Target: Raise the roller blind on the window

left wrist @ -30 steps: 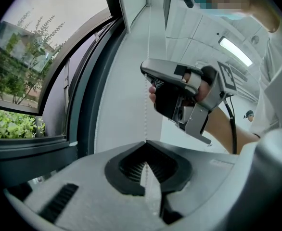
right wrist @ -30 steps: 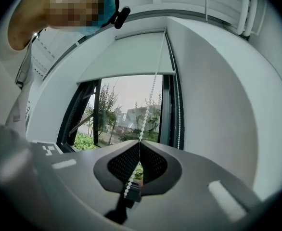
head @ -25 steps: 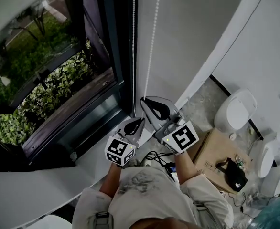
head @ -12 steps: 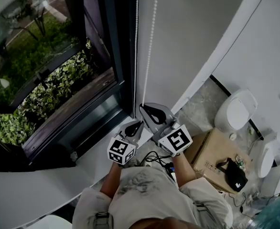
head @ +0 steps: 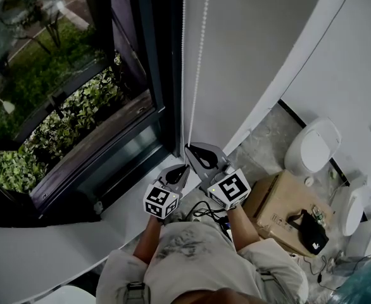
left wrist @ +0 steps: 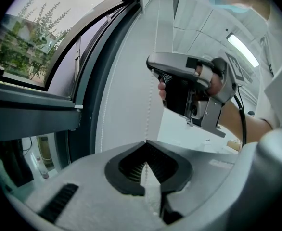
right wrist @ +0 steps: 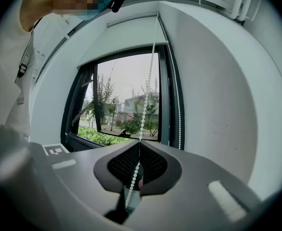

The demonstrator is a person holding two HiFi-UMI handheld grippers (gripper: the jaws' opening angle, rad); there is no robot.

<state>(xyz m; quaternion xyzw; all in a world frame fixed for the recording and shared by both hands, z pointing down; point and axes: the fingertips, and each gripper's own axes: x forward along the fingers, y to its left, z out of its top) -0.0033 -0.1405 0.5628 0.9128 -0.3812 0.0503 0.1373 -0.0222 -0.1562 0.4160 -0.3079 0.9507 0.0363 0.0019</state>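
Observation:
A white bead chain [head: 198, 56] hangs in two strands beside the dark window frame [head: 154, 62]. My right gripper [head: 187, 148] is shut on one strand, which runs up from its jaws [right wrist: 147, 85] towards the white roller blind [right wrist: 126, 37] at the window's top. The second strand [right wrist: 178, 105] hangs free along the frame. Just below and to the left, my left gripper [head: 184, 168] is shut on the bead chain [left wrist: 147, 126] too. The left gripper view shows the right gripper [left wrist: 155, 73] above, held by a hand.
The white sill [head: 119, 211] lies under the window, with green shrubs [head: 65, 119] outside. On the floor to the right stand a toilet [head: 312, 147], a cardboard box [head: 280, 198] and a black bag [head: 311, 230]. Cables [head: 209, 209] lie below the grippers.
Both grippers have come down together along the wall, each still clamped on the bead chain. Their spacing is unchanged.

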